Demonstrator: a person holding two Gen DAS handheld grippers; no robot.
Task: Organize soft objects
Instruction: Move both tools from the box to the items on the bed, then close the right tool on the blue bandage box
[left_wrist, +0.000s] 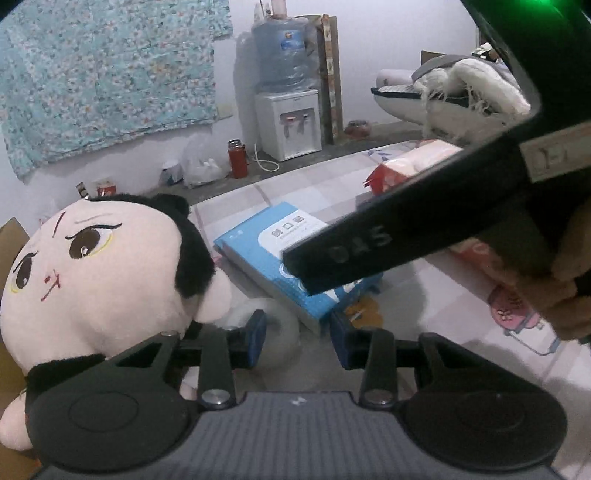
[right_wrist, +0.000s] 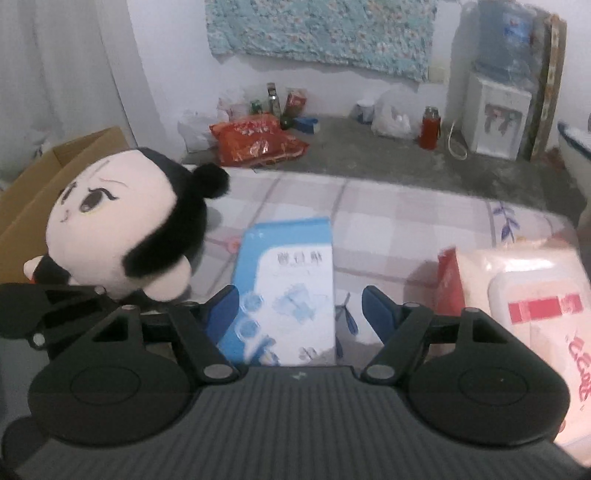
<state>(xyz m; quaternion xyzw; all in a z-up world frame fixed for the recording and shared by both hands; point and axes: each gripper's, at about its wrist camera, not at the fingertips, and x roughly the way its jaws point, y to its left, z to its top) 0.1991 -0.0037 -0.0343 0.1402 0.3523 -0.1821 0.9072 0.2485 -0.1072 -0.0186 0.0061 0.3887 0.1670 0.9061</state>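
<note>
1. A lived-in room of a home: a bed with a checked sheet lies ahead of the fingers.
2. Beyond it, on the bare concrete floor, stand a water dispenser, a red flask and snack bags.
3. A floral cloth hangs on the wall.

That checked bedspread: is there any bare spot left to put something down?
Yes. The checked bedspread is bare beyond the blue pack, up to the grey floor strip. A narrower strip runs between the blue pack and the pink-and-red packs. It is crowded on the left, where the plush doll leans by the cardboard box.
</note>
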